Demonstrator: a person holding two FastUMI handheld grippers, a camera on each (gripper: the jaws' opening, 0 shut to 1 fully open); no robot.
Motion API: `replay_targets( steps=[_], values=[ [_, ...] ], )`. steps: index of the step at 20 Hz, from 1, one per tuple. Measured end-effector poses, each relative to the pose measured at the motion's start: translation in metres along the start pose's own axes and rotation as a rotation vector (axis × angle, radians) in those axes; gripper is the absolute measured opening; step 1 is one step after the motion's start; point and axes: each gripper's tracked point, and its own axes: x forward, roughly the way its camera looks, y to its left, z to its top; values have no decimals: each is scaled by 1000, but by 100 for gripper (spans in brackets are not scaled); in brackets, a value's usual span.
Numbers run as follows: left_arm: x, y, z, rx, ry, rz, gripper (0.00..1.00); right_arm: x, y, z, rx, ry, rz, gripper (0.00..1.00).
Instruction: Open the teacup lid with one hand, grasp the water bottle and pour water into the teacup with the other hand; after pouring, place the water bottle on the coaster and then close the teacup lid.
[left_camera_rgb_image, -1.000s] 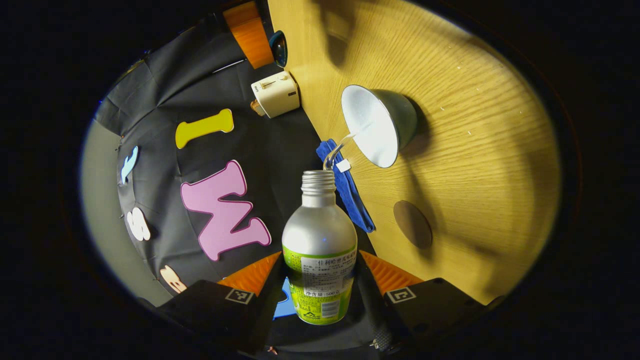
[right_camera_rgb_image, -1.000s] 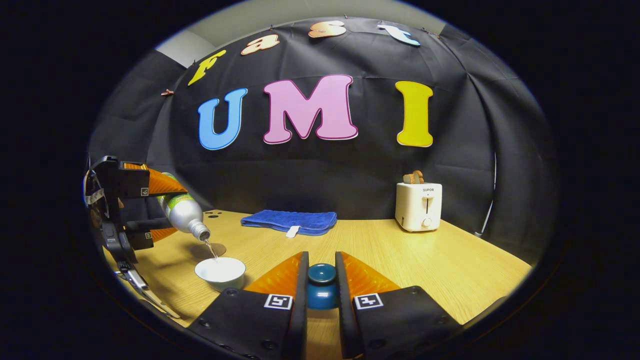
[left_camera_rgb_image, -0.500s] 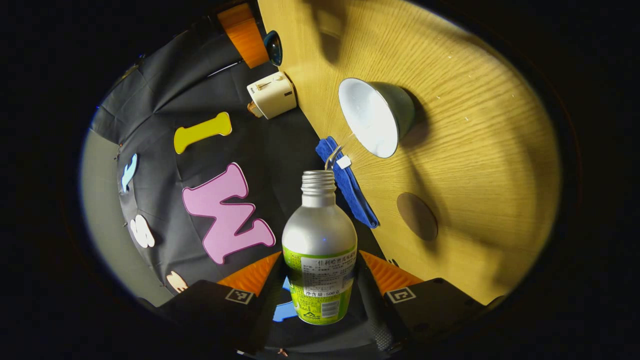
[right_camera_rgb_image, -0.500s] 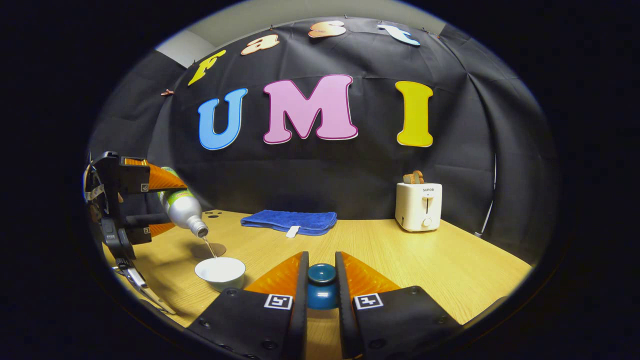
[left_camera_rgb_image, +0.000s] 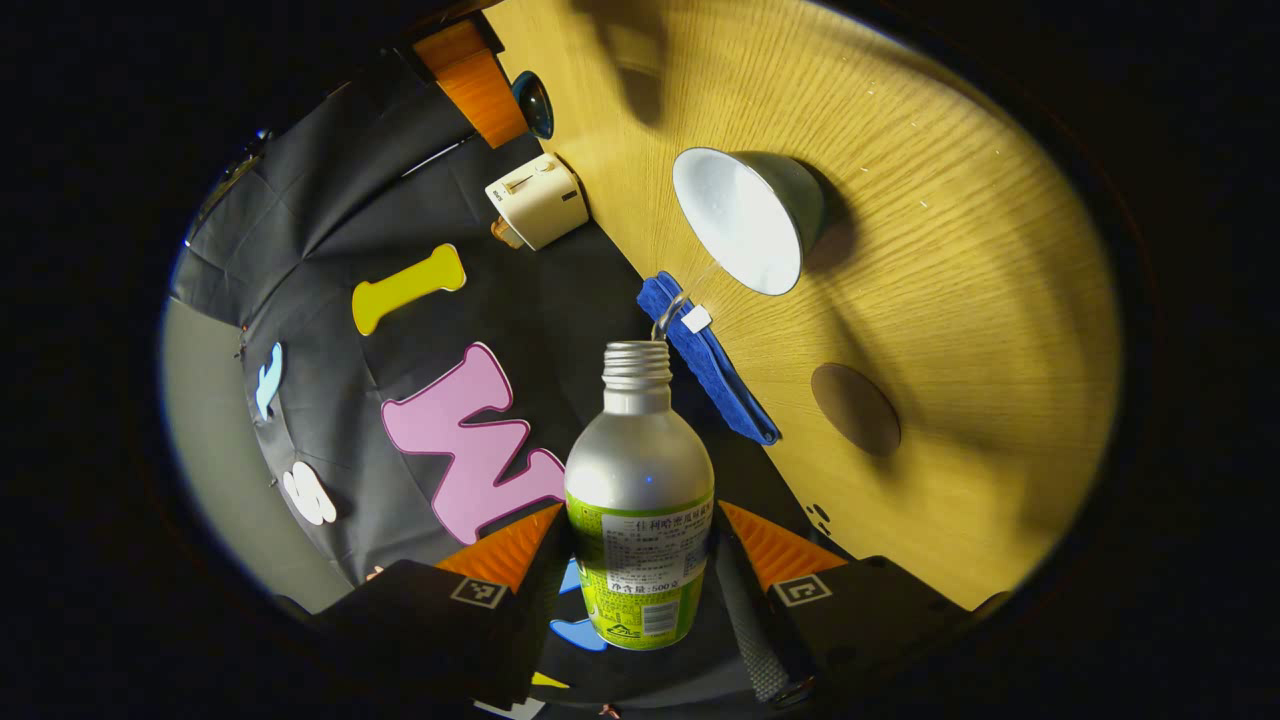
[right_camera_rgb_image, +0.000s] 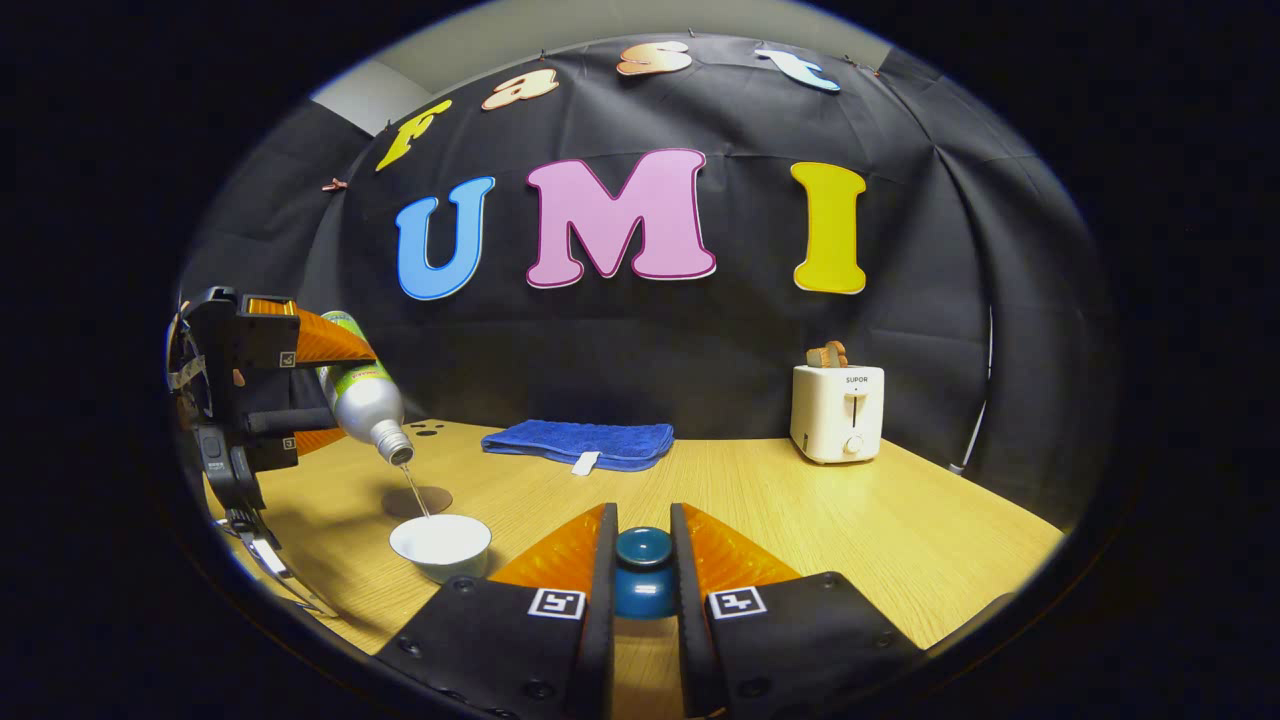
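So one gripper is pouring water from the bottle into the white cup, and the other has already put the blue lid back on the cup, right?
Not quite. The pouring is right: the left gripper tilts the water bottle over the open teacup. But the lid is not back on; the right gripper holds it clamped away from the cup, as the right gripper view shows.

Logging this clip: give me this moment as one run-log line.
phase: pouring | left gripper: shut on water bottle, tilted, stream into teacup | right gripper: shut on teacup lid | coaster: bare
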Motion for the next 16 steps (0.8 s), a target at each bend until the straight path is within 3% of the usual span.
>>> replay_targets(
  steps=[16],
  values=[
    [1,22,11,135,-37,29,81,0,0,0,0,1,1,30]
  ],
)
